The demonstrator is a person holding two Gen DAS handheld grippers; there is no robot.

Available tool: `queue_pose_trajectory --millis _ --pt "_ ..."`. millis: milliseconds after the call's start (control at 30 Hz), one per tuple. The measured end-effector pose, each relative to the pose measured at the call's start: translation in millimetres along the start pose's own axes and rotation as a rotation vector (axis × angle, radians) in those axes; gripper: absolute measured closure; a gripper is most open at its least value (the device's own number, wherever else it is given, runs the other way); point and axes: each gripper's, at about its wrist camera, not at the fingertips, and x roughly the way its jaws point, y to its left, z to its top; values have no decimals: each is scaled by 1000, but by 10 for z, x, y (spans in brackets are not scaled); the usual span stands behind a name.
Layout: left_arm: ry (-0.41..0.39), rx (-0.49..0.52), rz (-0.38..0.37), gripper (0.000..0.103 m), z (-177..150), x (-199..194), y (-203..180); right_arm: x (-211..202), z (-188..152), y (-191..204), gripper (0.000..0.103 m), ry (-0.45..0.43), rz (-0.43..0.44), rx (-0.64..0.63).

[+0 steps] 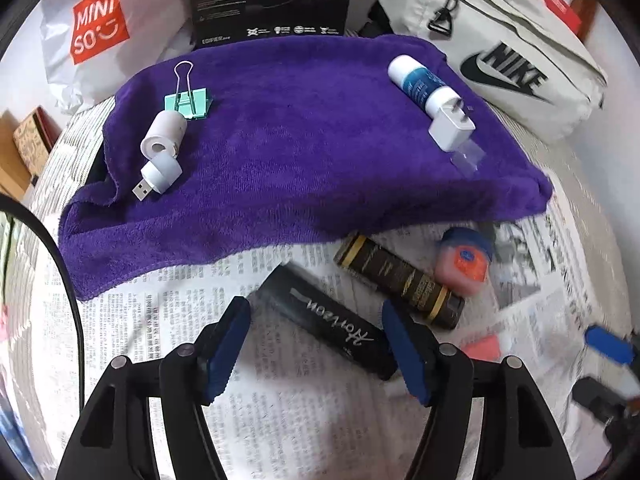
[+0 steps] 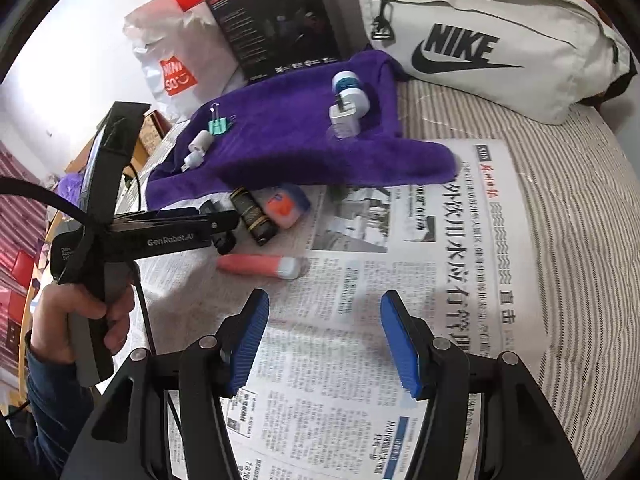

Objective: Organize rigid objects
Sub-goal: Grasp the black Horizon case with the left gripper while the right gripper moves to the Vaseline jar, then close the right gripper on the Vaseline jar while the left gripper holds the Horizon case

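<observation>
In the left wrist view my left gripper (image 1: 320,344) stands open over a black tube (image 1: 332,320) with silver script, which lies slantwise on the newspaper between the blue pads; the left pad is clear of it. Beside it lie a black-and-gold tube (image 1: 400,280) and a pink jar (image 1: 464,264) with a blue lid. On the purple towel (image 1: 300,160) rest a teal binder clip (image 1: 188,100), a white roll (image 1: 164,136), a white USB gadget (image 1: 158,176), a white-and-blue bottle (image 1: 420,80) and a white charger plug (image 1: 452,128). My right gripper (image 2: 324,340) is open over bare newspaper, short of a pink tube (image 2: 260,266).
A white Nike bag (image 2: 480,40) sits at the back right, with a black box (image 2: 276,20) and a Miniso bag (image 2: 176,76) behind the towel. The newspaper (image 2: 400,280) covers a striped cloth. A hand (image 2: 80,312) holds the left gripper (image 2: 224,228) at the left.
</observation>
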Motion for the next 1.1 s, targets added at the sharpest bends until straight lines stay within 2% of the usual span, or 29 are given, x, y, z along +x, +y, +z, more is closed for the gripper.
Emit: queue_pose_trajectory --millis 100,200,300,500,633,700,767,800,933,1100 --pt "-3 26 37 34 -99 -45 70 -10 -13 -8 45 1 -11 -3" --pt "-21 6 42 34 -218 -111 251 -16 -23 -39 45 0 -5 12" --pt "-45 -22 10 34 -279 -130 394 -10 -26 -48 45 -1 -4 17" --pt "-82 44 43 36 -210 -66 298 66 -31 -51 45 20 -4 21" --pt "-105 72 14 58 -238 -101 248 89 -30 -68 45 28 -15 20" --pt "-109 114 21 62 -232 -99 191 111 -20 -102 45 34 -20 30" --pt "-107 145 4 75 -242 -117 137 130 -15 -125 45 38 -23 39" --pt "-104 150 -7 78 -239 -120 130 141 -12 -131 45 40 -23 40" --pt "-105 164 -15 80 -233 -129 87 191 -9 -90 45 51 -20 32" --pt "-118 113 -74 80 -216 -131 190 244 16 -25 45 53 -14 13"
